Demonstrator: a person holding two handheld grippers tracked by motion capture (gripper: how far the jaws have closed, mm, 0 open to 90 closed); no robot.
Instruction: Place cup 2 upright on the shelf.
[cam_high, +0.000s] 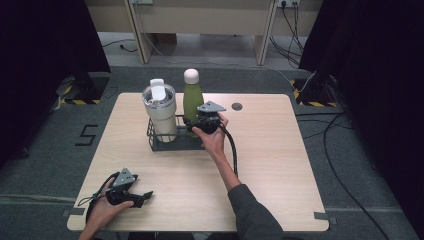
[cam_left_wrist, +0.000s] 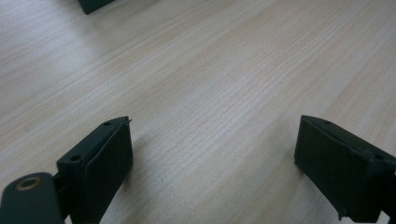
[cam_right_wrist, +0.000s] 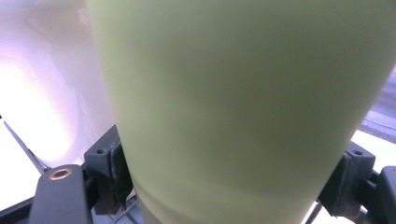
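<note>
High view: the green bottle (cam_high: 193, 97) stands upright in a wire rack (cam_high: 159, 141) beside a cream tumbler (cam_high: 161, 112), and the right gripper (cam_high: 196, 124) is at its lower body. The left gripper (cam_high: 142, 198) rests near the table (cam_high: 270, 165) edge. Left gripper view: its jaws are wide apart over bare wood. Right gripper view: the bottle (cam_right_wrist: 243, 107) sits between the jaws, which press both its sides.

Cream tumbler (cam_high: 160, 107), wooden table (cam_high: 280, 165)
</note>
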